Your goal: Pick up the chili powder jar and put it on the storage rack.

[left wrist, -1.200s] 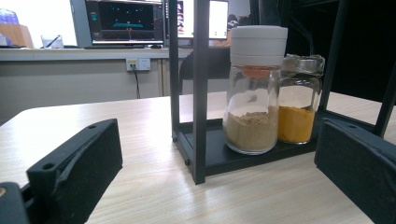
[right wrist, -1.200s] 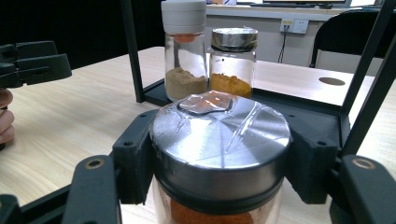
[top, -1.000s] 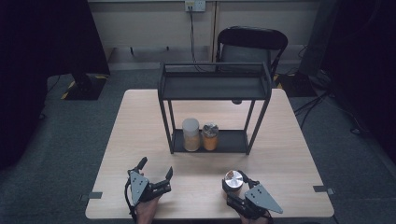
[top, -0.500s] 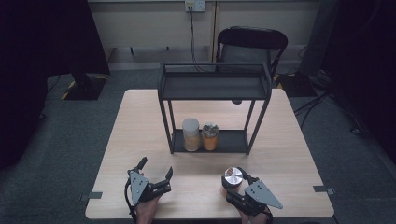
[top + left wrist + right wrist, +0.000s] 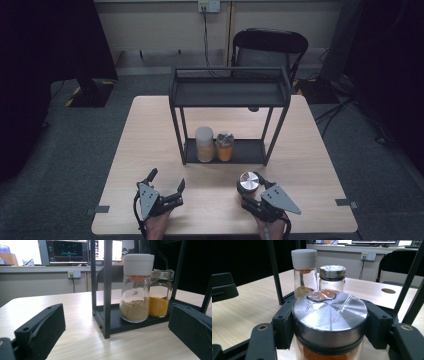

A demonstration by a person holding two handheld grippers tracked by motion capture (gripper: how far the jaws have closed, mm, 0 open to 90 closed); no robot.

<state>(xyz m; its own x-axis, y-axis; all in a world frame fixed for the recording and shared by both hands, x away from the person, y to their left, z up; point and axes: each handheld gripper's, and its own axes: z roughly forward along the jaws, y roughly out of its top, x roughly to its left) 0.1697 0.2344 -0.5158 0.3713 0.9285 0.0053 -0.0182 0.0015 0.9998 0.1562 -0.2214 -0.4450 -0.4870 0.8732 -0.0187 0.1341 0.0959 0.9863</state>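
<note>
Silver-lidded jar [image 5: 329, 322] clamped in right tongs [image 5: 254, 192] (left tongs [image 5: 166, 180] wide, empty)

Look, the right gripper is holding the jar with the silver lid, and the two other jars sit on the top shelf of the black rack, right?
Not quite. The right gripper does hold the silver-lidded jar, but the two other jars stand on the bottom shelf of the black rack, not the top. The high view shows it.
</note>
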